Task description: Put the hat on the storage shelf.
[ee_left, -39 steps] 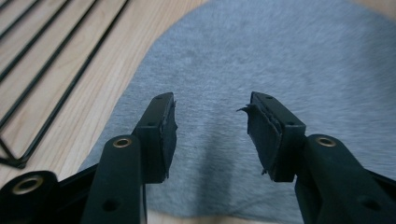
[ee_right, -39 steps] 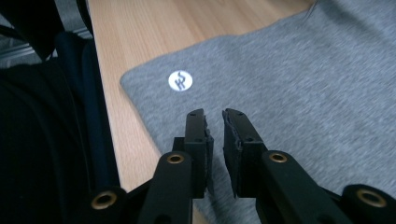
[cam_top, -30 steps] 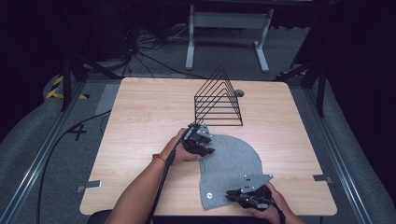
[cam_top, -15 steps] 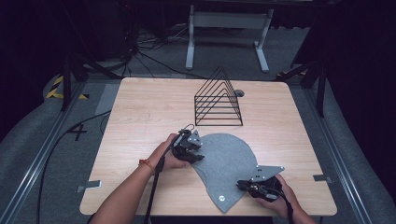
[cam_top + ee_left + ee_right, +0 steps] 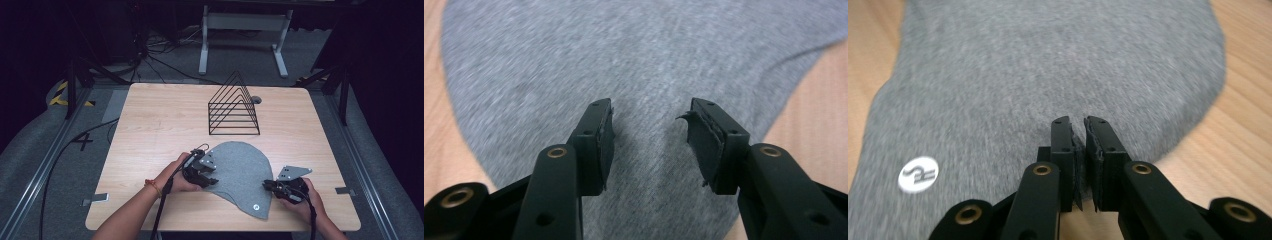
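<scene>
A: Where's the cloth?
B: Grey cloth (image 5: 240,172) flat on bench (image 5: 165,125), near front edge. Left gripper (image 5: 651,135) jaws wide above it.
A: Right?
B: Right gripper (image 5: 1079,150) jaws nearly closed at cloth's edge.

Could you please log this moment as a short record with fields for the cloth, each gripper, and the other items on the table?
cloth: grey fabric piece, lying flat on the wooden table, near the front edge
cloth mark: small round white logo near one corner
left gripper: open, jaws spread above the cloth's left side
right gripper: jaws nearly closed at the cloth's right edge; whether fabric is pinched is unclear
other item: black wire rack, standing behind the cloth, apart from it
</scene>
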`<act>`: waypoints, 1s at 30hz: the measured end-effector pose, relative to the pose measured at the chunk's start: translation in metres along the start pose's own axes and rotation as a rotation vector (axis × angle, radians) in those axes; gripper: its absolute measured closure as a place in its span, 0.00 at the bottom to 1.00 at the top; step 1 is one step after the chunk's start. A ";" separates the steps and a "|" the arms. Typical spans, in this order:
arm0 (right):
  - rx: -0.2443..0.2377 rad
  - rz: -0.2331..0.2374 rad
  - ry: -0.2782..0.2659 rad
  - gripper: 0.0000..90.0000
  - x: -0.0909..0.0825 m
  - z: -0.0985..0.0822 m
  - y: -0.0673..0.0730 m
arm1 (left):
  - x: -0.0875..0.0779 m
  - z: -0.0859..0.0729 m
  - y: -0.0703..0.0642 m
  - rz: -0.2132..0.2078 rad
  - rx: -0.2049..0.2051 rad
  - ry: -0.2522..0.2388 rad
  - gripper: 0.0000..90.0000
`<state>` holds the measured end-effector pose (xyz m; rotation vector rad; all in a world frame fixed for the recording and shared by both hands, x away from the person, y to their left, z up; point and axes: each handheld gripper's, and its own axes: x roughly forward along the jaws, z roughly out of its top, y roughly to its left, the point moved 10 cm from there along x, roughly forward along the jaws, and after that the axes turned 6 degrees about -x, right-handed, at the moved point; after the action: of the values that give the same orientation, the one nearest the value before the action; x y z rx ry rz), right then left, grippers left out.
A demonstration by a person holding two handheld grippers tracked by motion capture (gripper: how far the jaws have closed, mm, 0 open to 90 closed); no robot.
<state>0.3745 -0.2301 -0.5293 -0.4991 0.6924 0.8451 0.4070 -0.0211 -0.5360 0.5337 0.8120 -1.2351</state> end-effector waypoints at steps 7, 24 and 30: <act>0.040 -0.044 0.011 0.92 0.002 -0.002 -0.023 | 0.004 0.003 -0.018 -0.016 0.002 -0.010 0.57; 0.084 -0.108 0.002 0.82 0.000 0.006 -0.058 | -0.022 0.012 0.004 0.115 -0.114 -0.106 0.42; 0.132 -0.095 -0.026 0.74 -0.001 0.024 -0.076 | -0.028 0.014 0.044 0.191 -0.205 -0.133 0.41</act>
<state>0.4437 -0.2586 -0.5022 -0.3981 0.6901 0.7106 0.4499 -0.0028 -0.5082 0.3499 0.7470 -0.9879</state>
